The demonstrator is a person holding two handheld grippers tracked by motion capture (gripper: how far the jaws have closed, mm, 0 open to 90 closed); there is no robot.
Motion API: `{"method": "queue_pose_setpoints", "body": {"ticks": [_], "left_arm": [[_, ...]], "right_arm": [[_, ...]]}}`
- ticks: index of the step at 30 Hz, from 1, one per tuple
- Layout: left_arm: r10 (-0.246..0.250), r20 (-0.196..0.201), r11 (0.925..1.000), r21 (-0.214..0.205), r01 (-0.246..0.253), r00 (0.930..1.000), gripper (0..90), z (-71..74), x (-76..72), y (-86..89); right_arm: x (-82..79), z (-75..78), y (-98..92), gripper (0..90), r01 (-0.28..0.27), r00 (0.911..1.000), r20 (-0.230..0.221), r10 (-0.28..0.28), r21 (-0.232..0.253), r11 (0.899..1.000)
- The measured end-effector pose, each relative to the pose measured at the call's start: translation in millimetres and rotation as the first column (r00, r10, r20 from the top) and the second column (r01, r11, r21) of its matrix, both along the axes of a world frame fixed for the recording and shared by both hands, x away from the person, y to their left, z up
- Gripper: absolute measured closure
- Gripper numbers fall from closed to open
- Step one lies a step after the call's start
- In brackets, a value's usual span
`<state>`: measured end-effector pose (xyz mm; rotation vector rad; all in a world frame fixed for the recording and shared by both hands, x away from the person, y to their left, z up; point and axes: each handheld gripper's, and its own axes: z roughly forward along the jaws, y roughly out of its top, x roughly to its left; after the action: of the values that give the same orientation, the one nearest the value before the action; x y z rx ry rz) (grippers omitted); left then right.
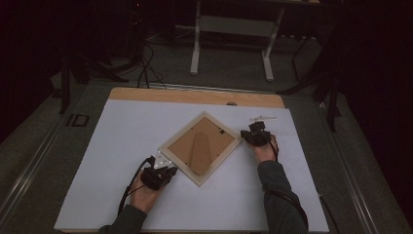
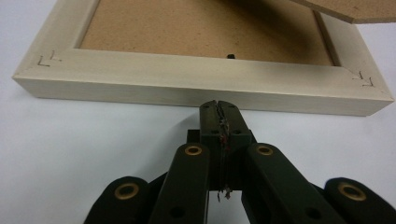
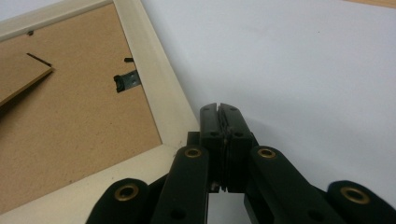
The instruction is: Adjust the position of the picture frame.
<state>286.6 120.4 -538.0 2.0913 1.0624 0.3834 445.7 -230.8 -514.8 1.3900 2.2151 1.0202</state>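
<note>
A pale wooden picture frame (image 1: 200, 145) lies face down and turned like a diamond on the white sheet (image 1: 122, 141). Its brown backing board (image 1: 195, 144) carries a raised stand flap (image 1: 198, 151). My left gripper (image 1: 163, 168) is shut with nothing in it, its tips right at the frame's lower-left side (image 2: 196, 86). My right gripper (image 1: 248, 135) is shut and empty too, its tips beside the frame's right corner (image 3: 173, 126). In the right gripper view a small metal clip (image 3: 126, 81) sits on the backing near the frame's rail.
The white sheet covers most of a wooden table (image 1: 195, 96). A small pale object (image 1: 262, 118) lies on the sheet behind the right gripper. Beyond the table stand a metal table base (image 1: 233, 29) and dark cables (image 1: 146, 68) on the floor.
</note>
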Motion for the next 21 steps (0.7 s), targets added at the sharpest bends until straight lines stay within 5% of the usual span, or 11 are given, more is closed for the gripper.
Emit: {"method": "queue_pose_setpoints", "body": {"ticks": [21], "left_arm": [[-0.013,0.007,0.9999,-0.001,0.013,0.9999,90.0,-1.2,0.7,-5.6]], "right_arm": [[6.0,-0.1,-2.1,88.5,0.000,0.9993,-0.037,0.000,0.000,1.000]]}}
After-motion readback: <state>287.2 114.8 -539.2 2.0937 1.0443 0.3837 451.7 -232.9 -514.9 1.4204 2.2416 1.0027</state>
